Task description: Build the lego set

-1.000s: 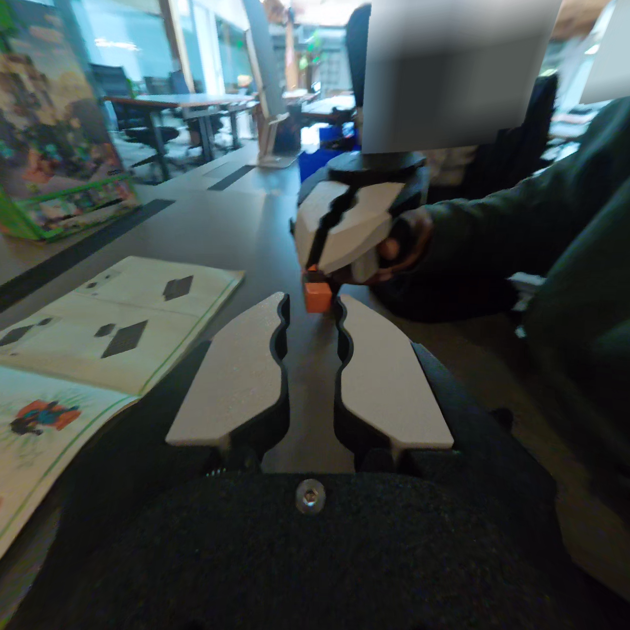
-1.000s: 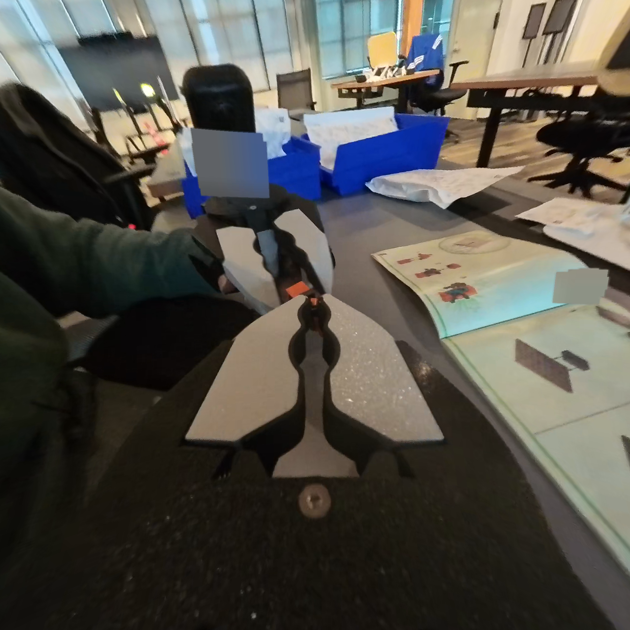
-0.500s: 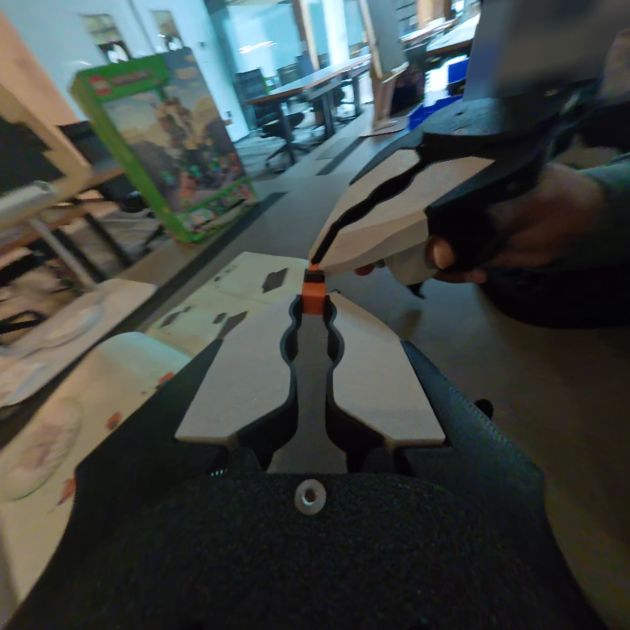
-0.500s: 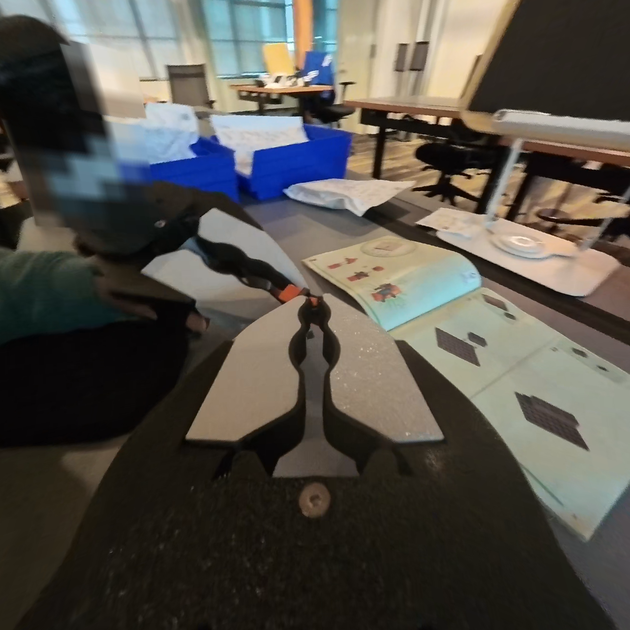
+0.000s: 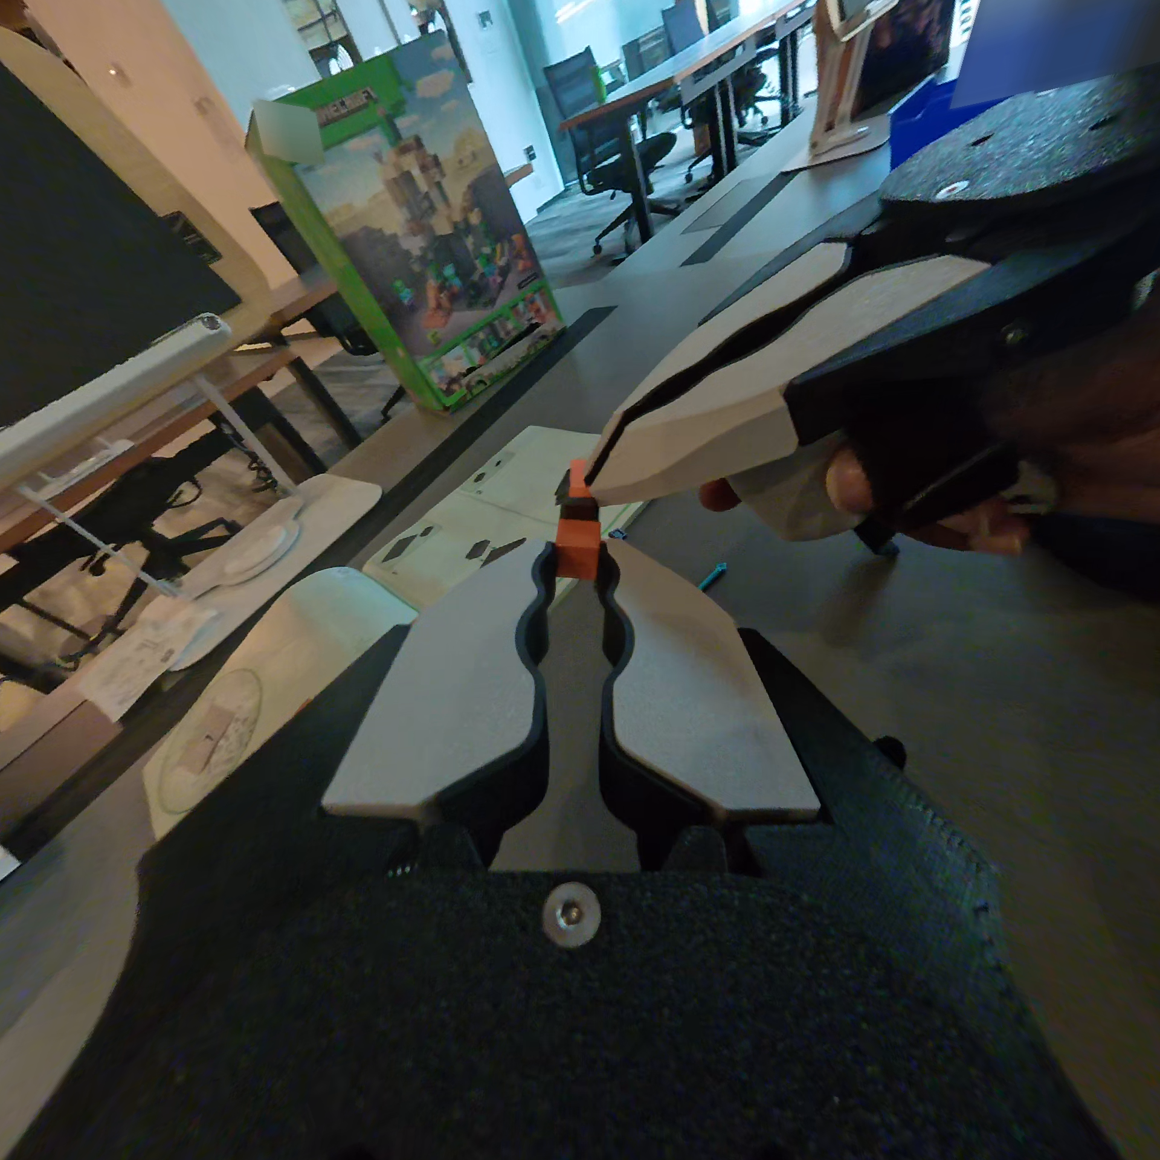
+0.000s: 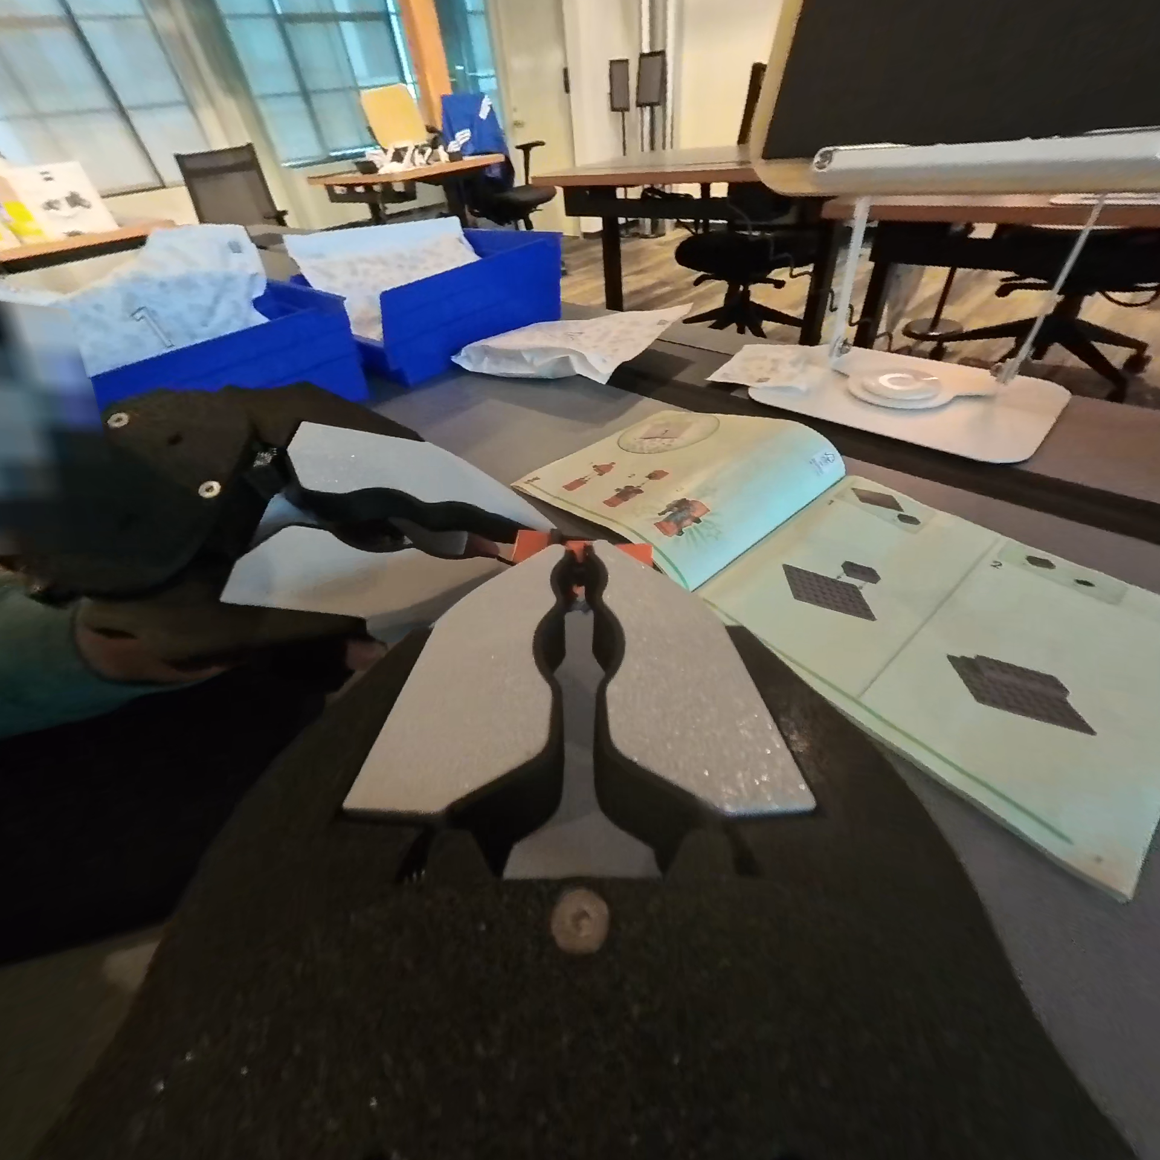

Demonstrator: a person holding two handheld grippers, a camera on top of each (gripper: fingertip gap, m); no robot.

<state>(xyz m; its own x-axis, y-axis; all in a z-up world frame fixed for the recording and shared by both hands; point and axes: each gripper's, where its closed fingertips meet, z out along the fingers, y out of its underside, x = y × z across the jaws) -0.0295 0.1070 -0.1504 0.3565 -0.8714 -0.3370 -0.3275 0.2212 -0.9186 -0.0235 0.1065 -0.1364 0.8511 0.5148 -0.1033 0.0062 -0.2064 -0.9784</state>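
Note:
My left gripper (image 5: 576, 555) is shut on a small orange brick (image 5: 576, 552), held above the grey table. My right gripper (image 6: 579, 555) is shut on a small orange and black piece (image 6: 576, 558). In the left wrist view the right gripper (image 5: 587, 486) comes in from the right and holds that piece (image 5: 572, 483) right on top of the orange brick. In the right wrist view the left gripper (image 6: 533, 543) comes in from the left with the orange brick (image 6: 527, 545) at its tips. Whether the two parts touch is hidden by the fingertips.
An open instruction booklet (image 6: 879, 596) lies on the table (image 5: 941, 659) just beyond the grippers; it also shows in the left wrist view (image 5: 502, 502). The set's box (image 5: 427, 251) stands behind it. Two blue bins (image 6: 464, 301), a white bag (image 6: 565, 351), a lamp base (image 6: 910, 402) and a small teal piece (image 5: 712, 576) are nearby.
My left gripper was open around the orange brick a second ago and has shut on it. Both grippers have swung toward the booklet, and the right gripper's piece now sits above the brick.

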